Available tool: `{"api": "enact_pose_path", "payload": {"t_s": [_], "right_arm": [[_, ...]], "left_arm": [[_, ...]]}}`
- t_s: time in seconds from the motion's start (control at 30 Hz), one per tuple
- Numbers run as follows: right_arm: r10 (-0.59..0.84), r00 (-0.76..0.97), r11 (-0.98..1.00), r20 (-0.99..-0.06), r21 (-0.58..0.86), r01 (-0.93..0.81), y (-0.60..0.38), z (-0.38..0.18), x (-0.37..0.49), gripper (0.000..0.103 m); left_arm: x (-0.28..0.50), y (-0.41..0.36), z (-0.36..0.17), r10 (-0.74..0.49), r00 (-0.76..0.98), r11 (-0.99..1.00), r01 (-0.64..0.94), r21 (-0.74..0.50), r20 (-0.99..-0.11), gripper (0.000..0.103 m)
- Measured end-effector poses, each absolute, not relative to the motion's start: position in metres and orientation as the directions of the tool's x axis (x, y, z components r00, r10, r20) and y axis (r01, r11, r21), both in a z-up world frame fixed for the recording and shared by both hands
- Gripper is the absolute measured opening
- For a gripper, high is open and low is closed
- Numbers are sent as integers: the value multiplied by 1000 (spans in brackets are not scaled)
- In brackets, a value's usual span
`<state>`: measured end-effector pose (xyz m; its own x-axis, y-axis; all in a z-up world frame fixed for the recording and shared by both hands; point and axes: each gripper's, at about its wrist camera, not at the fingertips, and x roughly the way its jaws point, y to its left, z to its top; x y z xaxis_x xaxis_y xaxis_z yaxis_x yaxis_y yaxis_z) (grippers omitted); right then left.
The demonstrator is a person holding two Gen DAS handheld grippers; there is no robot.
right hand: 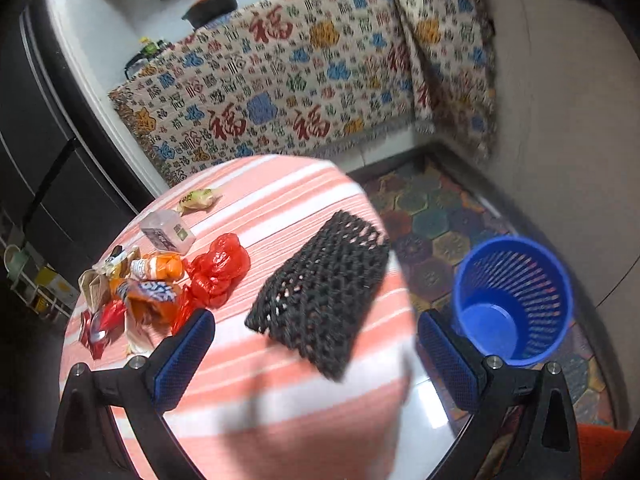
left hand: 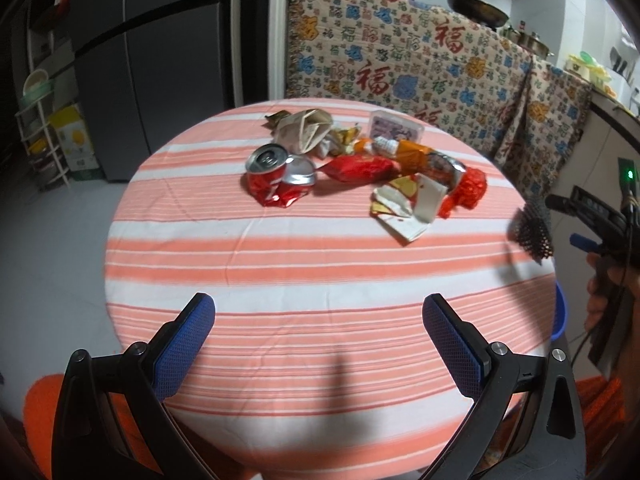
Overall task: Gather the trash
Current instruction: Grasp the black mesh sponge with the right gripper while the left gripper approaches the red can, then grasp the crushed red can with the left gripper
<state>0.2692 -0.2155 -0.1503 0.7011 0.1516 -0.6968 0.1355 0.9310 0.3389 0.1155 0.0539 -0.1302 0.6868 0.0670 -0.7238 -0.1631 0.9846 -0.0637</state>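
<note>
A pile of trash lies on the round table with the orange-striped cloth (left hand: pixel 320 264): a crushed red can (left hand: pixel 276 178), a red wrapper (left hand: pixel 360 168), torn white paper (left hand: pixel 408 208), a crumpled red bag (right hand: pixel 218 270) and an orange packet (right hand: pixel 156 268). A black foam net (right hand: pixel 320 300) lies at the table's right edge, just ahead of my open, empty right gripper (right hand: pixel 316 356). It also shows in the left wrist view (left hand: pixel 532 232). My left gripper (left hand: pixel 318 344) is open and empty over the table's near edge.
A blue slatted waste basket (right hand: pixel 516 300) stands on the patterned floor mat right of the table. A clear plastic box (right hand: pixel 168 232) sits at the back of the pile. A cloth-draped counter (left hand: pixel 400 64) with pans stands behind; a dark fridge (left hand: pixel 140 60) is at left.
</note>
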Motion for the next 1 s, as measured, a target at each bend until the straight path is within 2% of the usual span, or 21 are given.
{"api": "enact_pose_path", "payload": {"t_s": [0.17, 0.2, 0.23, 0.27, 0.33, 0.43, 0.6, 0.77, 1.0], "right_arm": [[119, 668, 932, -734, 315, 180, -211, -164, 304, 102], [116, 663, 933, -739, 310, 181, -210, -164, 308, 95], [112, 656, 942, -746, 291, 170, -207, -166, 313, 76], [100, 647, 950, -756, 265, 163, -204, -167, 315, 66], [109, 635, 969, -765, 224, 104, -193, -169, 318, 31], [136, 637, 984, -759, 179, 3, -178, -168, 313, 14], [189, 650, 981, -736, 107, -164, -145, -159, 294, 11], [220, 656, 969, -722, 84, -232, -126, -152, 279, 11], [205, 669, 968, -715, 48, -246, -121, -150, 272, 11]], "left_arm": [[120, 64, -137, 92, 674, 980, -194, -54, -733, 103], [121, 66, -139, 98, 670, 979, -200, -52, -736, 103], [122, 68, -140, 102, 666, 977, -207, -51, -739, 103], [123, 71, -142, 105, 661, 975, -214, -53, -743, 103], [128, 78, -147, 101, 651, 973, -222, -62, -753, 103], [136, 89, -152, 93, 639, 970, -232, -76, -764, 103], [152, 114, -152, 70, 636, 956, -264, -131, -769, 102], [190, 134, -142, -37, 631, 937, -247, -246, -775, 102], [261, 138, -148, -5, 607, 964, -208, -165, -795, 102]]}}
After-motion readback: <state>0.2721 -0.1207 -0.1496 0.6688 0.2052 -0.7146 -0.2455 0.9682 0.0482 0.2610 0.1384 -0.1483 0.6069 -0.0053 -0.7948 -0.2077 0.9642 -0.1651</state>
